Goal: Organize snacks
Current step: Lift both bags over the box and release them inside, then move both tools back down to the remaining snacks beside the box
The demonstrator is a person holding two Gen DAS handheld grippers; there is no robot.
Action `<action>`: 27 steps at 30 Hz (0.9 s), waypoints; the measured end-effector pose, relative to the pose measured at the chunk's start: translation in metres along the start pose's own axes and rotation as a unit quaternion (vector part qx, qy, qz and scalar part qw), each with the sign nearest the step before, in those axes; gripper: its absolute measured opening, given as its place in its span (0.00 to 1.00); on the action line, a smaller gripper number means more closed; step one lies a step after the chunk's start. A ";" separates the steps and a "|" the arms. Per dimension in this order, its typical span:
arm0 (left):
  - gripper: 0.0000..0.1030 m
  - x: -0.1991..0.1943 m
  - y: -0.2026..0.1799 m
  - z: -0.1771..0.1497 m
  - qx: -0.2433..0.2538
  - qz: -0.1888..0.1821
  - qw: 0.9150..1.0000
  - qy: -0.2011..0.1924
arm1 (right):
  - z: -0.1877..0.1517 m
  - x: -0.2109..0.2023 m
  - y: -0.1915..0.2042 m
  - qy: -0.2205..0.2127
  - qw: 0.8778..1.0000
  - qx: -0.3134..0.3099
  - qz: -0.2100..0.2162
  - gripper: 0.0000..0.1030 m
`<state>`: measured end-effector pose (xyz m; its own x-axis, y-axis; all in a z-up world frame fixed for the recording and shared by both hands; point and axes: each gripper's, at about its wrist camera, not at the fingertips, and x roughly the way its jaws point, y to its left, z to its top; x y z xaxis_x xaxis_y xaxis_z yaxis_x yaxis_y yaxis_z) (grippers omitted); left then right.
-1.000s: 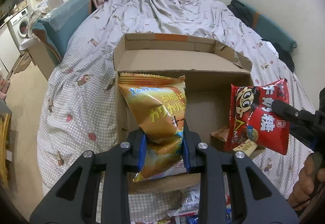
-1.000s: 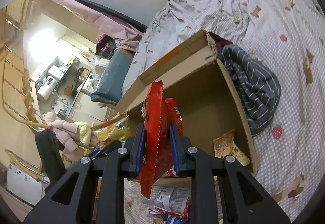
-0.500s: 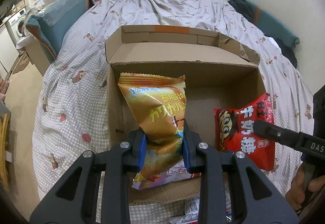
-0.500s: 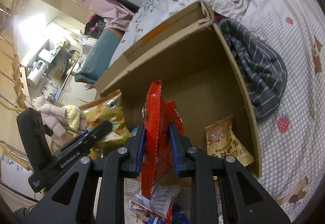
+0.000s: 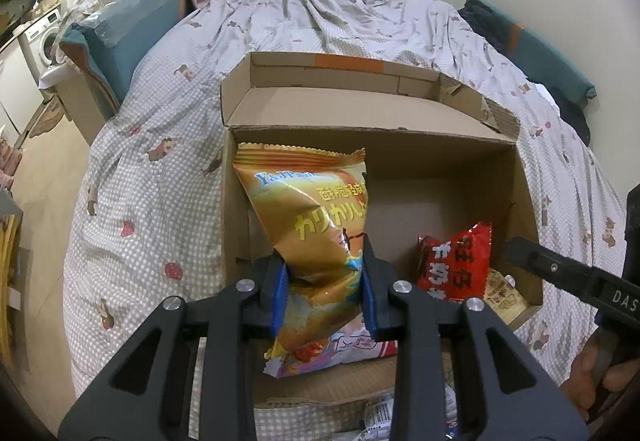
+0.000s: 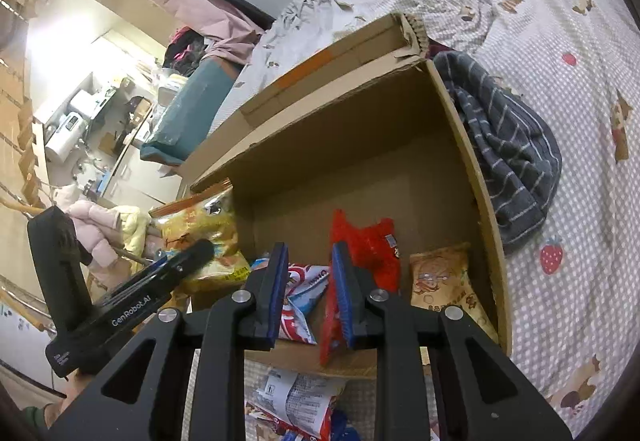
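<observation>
My left gripper [image 5: 325,291] is shut on an orange snack bag [image 5: 308,217] and holds it upright over the left part of an open cardboard box [image 5: 360,113] on the bed. My right gripper [image 6: 308,293] is open over the box's front edge [image 6: 352,361]. The red snack bag [image 6: 364,245] leans against the right finger [image 6: 344,297] and stands loose in the box; it also shows in the left wrist view [image 5: 456,261]. The left gripper's body shows in the right wrist view [image 6: 132,305].
Inside the box lie a tan packet [image 6: 444,285] at the right and a red-white-blue packet [image 6: 304,281]. More packets [image 6: 292,401] lie on the bed in front of the box. A striped dark cloth [image 6: 504,137] lies by the box's right wall.
My right gripper lowered the red bag into the box and opened, letting it go. My left gripper moved closer over the box, still holding the orange bag.
</observation>
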<state>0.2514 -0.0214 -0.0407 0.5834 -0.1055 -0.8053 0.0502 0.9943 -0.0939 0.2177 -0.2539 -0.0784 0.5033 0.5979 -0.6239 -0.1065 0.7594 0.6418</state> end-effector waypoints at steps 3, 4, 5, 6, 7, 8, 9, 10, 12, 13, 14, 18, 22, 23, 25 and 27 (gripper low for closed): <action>0.38 -0.005 -0.004 0.000 0.012 -0.003 1.000 -0.004 | 0.002 -0.002 -0.001 0.000 1.000 0.006 0.011 0.27; 0.44 -0.007 -0.005 -0.001 0.013 -0.005 1.000 -0.006 | 0.003 -0.003 -0.001 0.001 1.000 0.008 0.009 0.27; 0.58 -0.009 -0.005 -0.001 0.013 -0.006 1.000 -0.010 | 0.004 -0.005 -0.002 -0.001 1.000 0.009 0.008 0.28; 0.70 -0.012 -0.006 -0.001 0.012 -0.006 1.000 -0.016 | 0.005 -0.006 -0.002 -0.003 1.000 0.008 0.006 0.29; 0.74 -0.014 -0.005 -0.001 0.012 -0.008 1.000 -0.020 | 0.006 -0.007 -0.002 -0.005 1.000 0.006 0.002 0.40; 0.79 -0.016 -0.005 -0.001 0.013 -0.009 1.000 -0.025 | 0.006 -0.009 -0.002 -0.010 1.000 0.007 -0.002 0.62; 0.80 -0.017 -0.006 -0.001 0.014 -0.008 1.000 -0.026 | 0.006 -0.011 -0.003 -0.015 1.000 0.009 -0.003 0.71; 0.80 -0.018 -0.006 -0.001 0.017 -0.007 0.999 -0.026 | 0.005 -0.014 -0.003 -0.023 1.000 0.011 0.000 0.78; 0.80 -0.018 -0.006 -0.002 0.018 -0.006 1.000 -0.025 | 0.006 -0.015 -0.001 -0.024 1.000 0.008 0.000 0.78; 0.80 -0.019 -0.006 -0.002 0.018 -0.005 1.000 -0.024 | 0.006 -0.016 0.000 -0.023 1.000 0.005 -0.001 0.78; 0.80 -0.019 -0.005 -0.002 0.017 -0.004 1.000 -0.024 | 0.007 -0.017 0.000 -0.023 1.000 0.003 -0.001 0.78; 0.80 -0.024 -0.003 -0.004 0.014 -0.004 1.000 -0.024 | 0.007 -0.022 0.002 -0.027 1.000 0.001 -0.002 0.78; 0.80 -0.033 0.000 -0.009 0.015 -0.003 0.999 -0.028 | 0.003 -0.028 0.004 -0.024 1.000 0.003 -0.001 0.78; 0.80 -0.036 0.001 -0.010 0.016 -0.003 0.999 -0.029 | 0.002 -0.029 0.005 -0.023 1.000 0.001 -0.001 0.78; 0.80 -0.045 0.003 -0.010 0.016 -0.006 0.999 -0.034 | -0.001 -0.032 0.008 -0.018 1.000 -0.005 -0.008 0.78; 0.80 -0.059 0.006 -0.010 0.014 -0.005 0.999 -0.046 | -0.004 -0.037 0.012 -0.018 1.000 -0.012 -0.014 0.78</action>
<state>0.2094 -0.0094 0.0005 0.6555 -0.1147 -0.7465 0.0787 0.9934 -0.0834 0.1945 -0.2659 -0.0492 0.5373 0.5674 -0.6240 -0.1122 0.7814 0.6138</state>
